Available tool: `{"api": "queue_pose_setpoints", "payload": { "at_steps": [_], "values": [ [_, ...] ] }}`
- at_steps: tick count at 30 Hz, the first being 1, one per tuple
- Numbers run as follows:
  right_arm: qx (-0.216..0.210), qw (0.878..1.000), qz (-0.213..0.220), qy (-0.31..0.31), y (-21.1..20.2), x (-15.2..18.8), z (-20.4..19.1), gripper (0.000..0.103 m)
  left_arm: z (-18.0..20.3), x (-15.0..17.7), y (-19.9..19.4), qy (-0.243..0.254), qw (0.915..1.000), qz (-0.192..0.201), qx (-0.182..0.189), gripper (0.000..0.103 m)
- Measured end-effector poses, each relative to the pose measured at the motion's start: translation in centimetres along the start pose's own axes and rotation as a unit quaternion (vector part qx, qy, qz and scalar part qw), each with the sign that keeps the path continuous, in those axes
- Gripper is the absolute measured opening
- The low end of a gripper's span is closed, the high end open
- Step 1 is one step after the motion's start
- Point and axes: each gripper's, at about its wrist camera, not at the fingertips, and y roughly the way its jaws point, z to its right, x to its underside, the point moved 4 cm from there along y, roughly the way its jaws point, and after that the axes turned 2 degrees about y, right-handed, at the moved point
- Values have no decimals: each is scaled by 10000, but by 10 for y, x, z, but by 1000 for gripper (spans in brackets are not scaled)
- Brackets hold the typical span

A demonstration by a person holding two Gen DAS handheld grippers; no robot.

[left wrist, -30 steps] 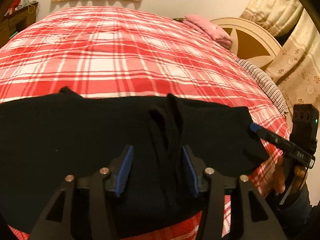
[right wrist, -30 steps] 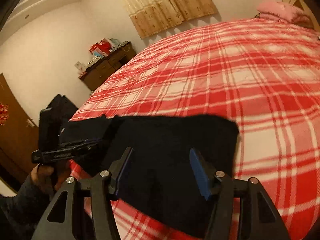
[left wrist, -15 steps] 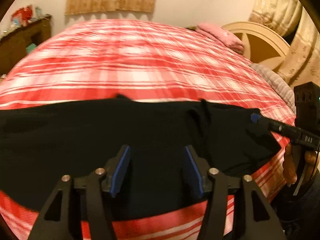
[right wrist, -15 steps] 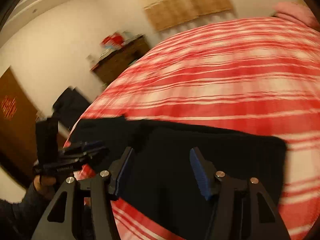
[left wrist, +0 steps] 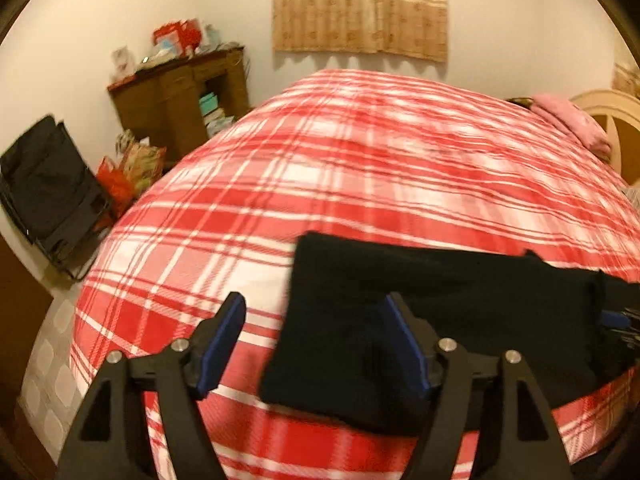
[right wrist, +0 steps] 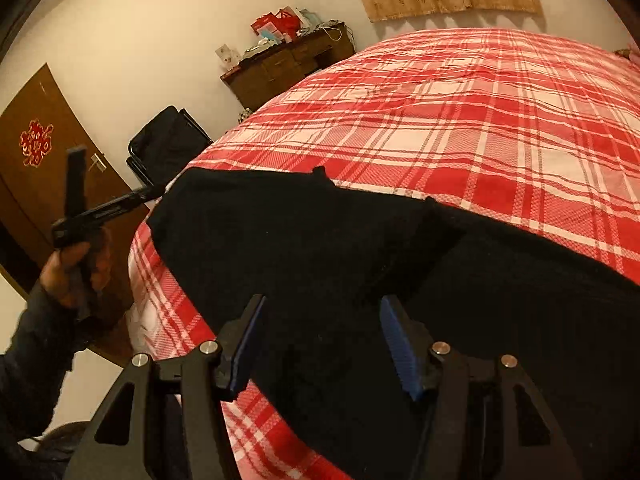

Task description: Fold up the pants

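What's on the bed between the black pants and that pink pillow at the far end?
Only bare plaid bedspread lies between the pants and the pillow; the left wrist view shows it.

The left gripper (left wrist: 314, 342) hovers with blue-padded jaws spread wide; the right gripper (right wrist: 322, 344) likewise gapes, gripping nothing.
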Motion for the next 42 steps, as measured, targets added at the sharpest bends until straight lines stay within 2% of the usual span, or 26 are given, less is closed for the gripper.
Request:
{"api": "queue_pose_setpoints", "payload": {
  "at_steps": [5, 11, 12, 15, 16, 18, 21, 26, 30, 35, 38, 42],
  "values": [
    [247, 9996, 67, -103, -20, 9, 0, 60, -7, 12, 32, -393, 9972, -381, 503, 73],
    [540, 9985, 66, 38, -28, 22, 11, 60, 0, 15, 36, -390, 9973, -309, 540, 73],
    [583, 9983, 52, 62, -28, 22, 13, 60, 1, 16, 35, -364, 9972, -319, 561, 70],
    [688, 9976, 36, 56, -27, 21, 12, 60, 4, 15, 31, -234, 9968, -372, 666, 50],
    [762, 9971, 27, 29, -27, 20, 11, 60, 5, 16, 28, -223, 9964, -398, 719, 40],
    [872, 9962, -1, -35, -25, 20, 9, 60, 7, 16, 26, -256, 9948, -445, 876, 30],
    [970, 9952, -25, -106, -23, 20, 7, 60, 10, 16, 19, -221, 9950, -419, 879, 27],
    [1052, 9944, -39, -124, -25, 20, 6, 60, 11, 10, 5, -459, 9916, -350, 1161, 24],
    [1159, 9932, 3, -145, -31, 19, 6, 60, 24, 1, -19, -387, 9886, -151, 1445, 24],
    [1303, 9913, 46, -197, -39, 16, 5, 60, 57, -15, -51, -269, 9787, 75, 2033, 24],
    [1320, 9909, 73, -239, -46, 17, 4, 60, 80, -23, -66, -94, 9746, 204, 2228, 24],
    [1420, 9895, 129, -235, -60, 19, 9, 60, 113, -34, -81, 48, 9641, 265, 2642, 24]
  ]
}}
